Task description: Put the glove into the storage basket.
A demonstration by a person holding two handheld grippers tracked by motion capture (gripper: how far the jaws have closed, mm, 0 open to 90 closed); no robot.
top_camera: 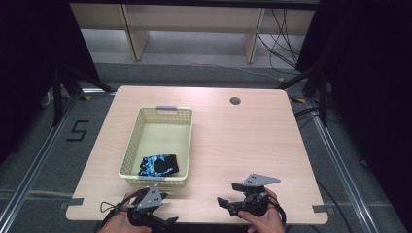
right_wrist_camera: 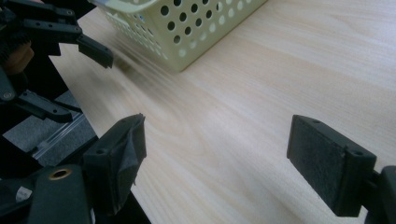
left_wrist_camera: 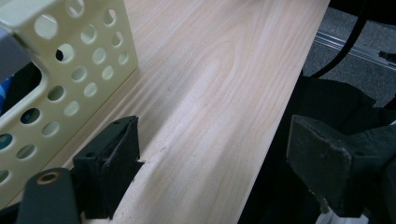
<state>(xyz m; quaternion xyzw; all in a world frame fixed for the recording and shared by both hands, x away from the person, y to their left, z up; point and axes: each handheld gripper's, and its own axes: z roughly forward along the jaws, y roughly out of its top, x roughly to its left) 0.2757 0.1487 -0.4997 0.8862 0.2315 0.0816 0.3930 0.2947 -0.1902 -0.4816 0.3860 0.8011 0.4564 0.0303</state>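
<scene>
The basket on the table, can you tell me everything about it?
The basket is pale yellow and looks like plastic, a long rectangle with round holes all over its walls and a grey handle piece at its far end. It stands upright on the left half of the wooden table. A bundle of black and blue cloth lies inside at the near end. The left tongs are close to its near wall but not touching it.

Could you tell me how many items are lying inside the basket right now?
1: a black and blue glove lies at the near end of the cream basket, by its front wall. Something beneath it could be hidden.
</scene>
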